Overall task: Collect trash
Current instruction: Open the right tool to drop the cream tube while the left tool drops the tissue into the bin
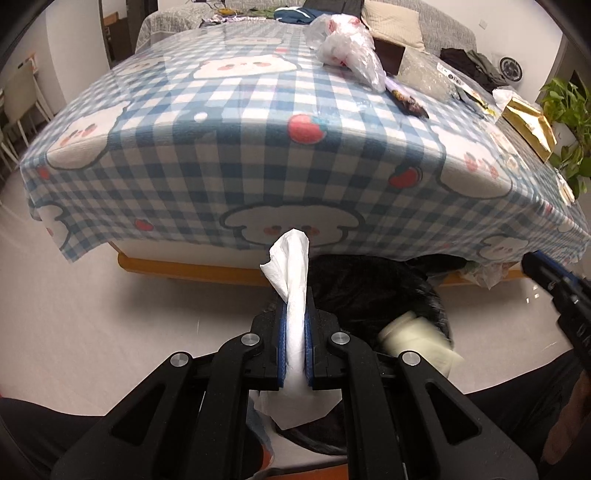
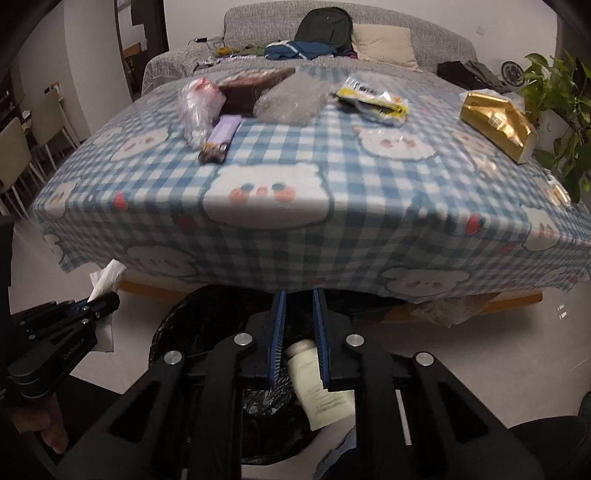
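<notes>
My left gripper (image 1: 295, 295) is shut on a white tissue (image 1: 291, 266), held just in front of the table edge and left of a black-lined trash bin (image 1: 369, 291). It also shows in the right wrist view (image 2: 99, 299) with the tissue (image 2: 107, 278). My right gripper (image 2: 299, 295) is open above the bin (image 2: 207, 314). A cream plastic bottle (image 2: 321, 387) lies below its fingers inside the bin, and shows blurred in the left wrist view (image 1: 417, 339). The right gripper's tip shows at the right edge of the left wrist view (image 1: 535, 266).
The checked tablecloth table (image 2: 295, 229) holds a crumpled clear bag (image 2: 199, 107), a purple wrapper (image 2: 221, 136), a bubble-wrap pouch (image 2: 291, 99), a yellow-white packet (image 2: 373, 99) and a gold box (image 2: 498, 125). A sofa (image 2: 424, 33) stands behind; a plant (image 2: 565, 110) is at right.
</notes>
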Tool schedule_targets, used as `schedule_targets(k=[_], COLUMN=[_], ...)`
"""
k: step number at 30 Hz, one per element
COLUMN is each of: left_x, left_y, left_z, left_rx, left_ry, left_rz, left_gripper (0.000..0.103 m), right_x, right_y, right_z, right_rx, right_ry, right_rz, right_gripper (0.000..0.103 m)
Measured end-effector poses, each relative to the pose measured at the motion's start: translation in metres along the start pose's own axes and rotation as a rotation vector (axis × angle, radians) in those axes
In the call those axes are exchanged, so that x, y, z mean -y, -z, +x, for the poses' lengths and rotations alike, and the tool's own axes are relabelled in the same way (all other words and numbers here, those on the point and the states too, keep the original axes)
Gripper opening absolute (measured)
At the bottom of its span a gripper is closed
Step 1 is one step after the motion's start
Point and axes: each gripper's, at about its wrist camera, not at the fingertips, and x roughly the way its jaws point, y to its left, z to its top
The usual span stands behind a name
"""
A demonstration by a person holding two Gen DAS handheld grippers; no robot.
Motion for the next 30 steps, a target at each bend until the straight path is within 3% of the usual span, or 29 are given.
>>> schedule_targets(k=[11, 18, 24, 30], left_x=[-0.004, 0.001, 0.016, 0.032], left_y=[0.01, 0.017, 0.026, 0.028], left_z=[0.022, 0.038, 0.049, 0.056], left_rx=[-0.033, -0.053, -0.07, -0.08], left_ry=[-0.016, -0.015, 0.005, 0.019], left_rz=[-0.012, -0.013, 0.002, 0.021], left_gripper=[0.006, 0.007, 0.007, 0.007], right_x=[-0.008, -0.003, 0.008, 0.021], right_y=[0.016, 0.021, 0.026, 0.029], right_z=[0.033, 0.047, 0.055, 0.055], right_rx=[-0.084, -0.096, -0.101, -0.094], right_ry=[-0.022, -0.004, 0.015, 0.039], right_rz=[-0.024, -0.011, 0.016, 0.028], right_gripper=[0.015, 0.06, 0.085, 0.093])
